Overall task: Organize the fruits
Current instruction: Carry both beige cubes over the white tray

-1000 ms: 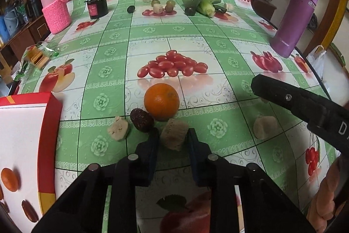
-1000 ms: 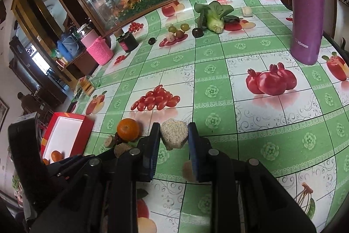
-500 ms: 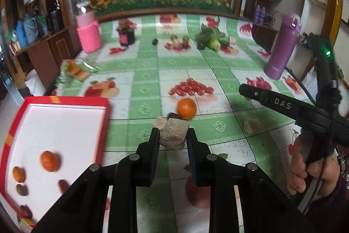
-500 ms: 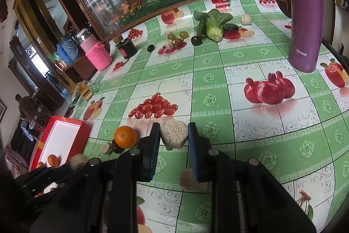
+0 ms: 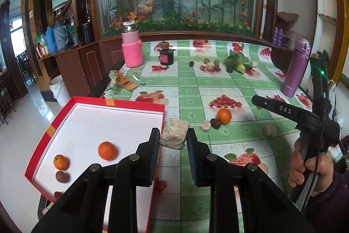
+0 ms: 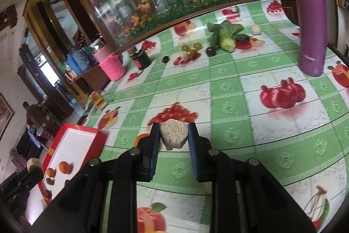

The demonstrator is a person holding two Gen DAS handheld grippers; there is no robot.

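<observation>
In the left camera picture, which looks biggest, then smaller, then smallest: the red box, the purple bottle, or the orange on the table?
1. red box
2. purple bottle
3. orange
The box is nearest the camera, which adds to its size.

The left gripper (image 5: 172, 141) is clamped on a pale, scored fruit chunk (image 5: 173, 133), held at the right edge of a red box (image 5: 52, 130) that holds two oranges (image 5: 106, 150). Another orange (image 5: 224, 116) sits on the desk (image 5: 240, 141), and the right gripper (image 5: 290, 111) hangs over it.
</observation>
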